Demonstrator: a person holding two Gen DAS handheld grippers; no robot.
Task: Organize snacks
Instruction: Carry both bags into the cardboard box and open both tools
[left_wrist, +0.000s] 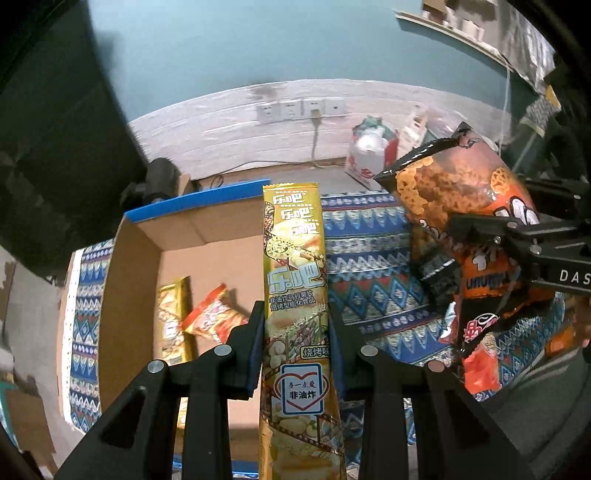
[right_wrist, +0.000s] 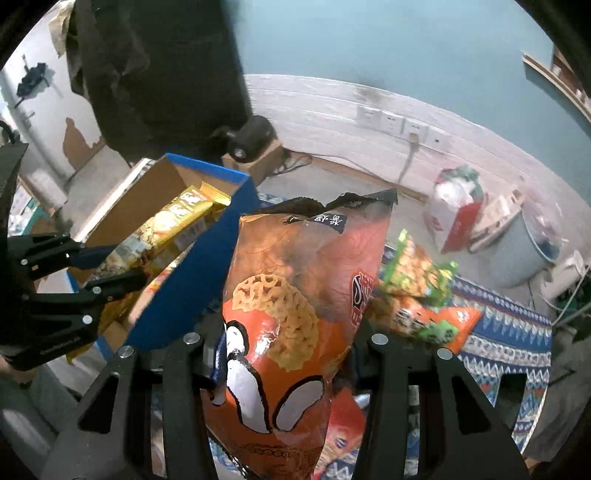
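My left gripper (left_wrist: 295, 332) is shut on a long gold crisp packet (left_wrist: 293, 258) that stands upright between its fingers. Behind it an open cardboard box (left_wrist: 129, 280) with blue outer walls holds another gold packet (left_wrist: 173, 325) and an orange-red packet (left_wrist: 214, 319). To the right, my right gripper (left_wrist: 454, 251) is shut on a puffy orange snack bag (left_wrist: 454, 192). In the right wrist view that orange bag (right_wrist: 288, 314) fills the right gripper (right_wrist: 288, 343). At the left, the left gripper (right_wrist: 110, 267) holds the gold packet (right_wrist: 177, 225) over the box (right_wrist: 195, 273).
A patterned blue cloth (right_wrist: 509, 332) lies under the box and carries a green packet (right_wrist: 417, 266) and an orange packet (right_wrist: 436, 321). By the white wall stand a red-and-white bag (right_wrist: 454, 210), a grey bin (right_wrist: 517, 251) and wall sockets (left_wrist: 299, 109) with a cable.
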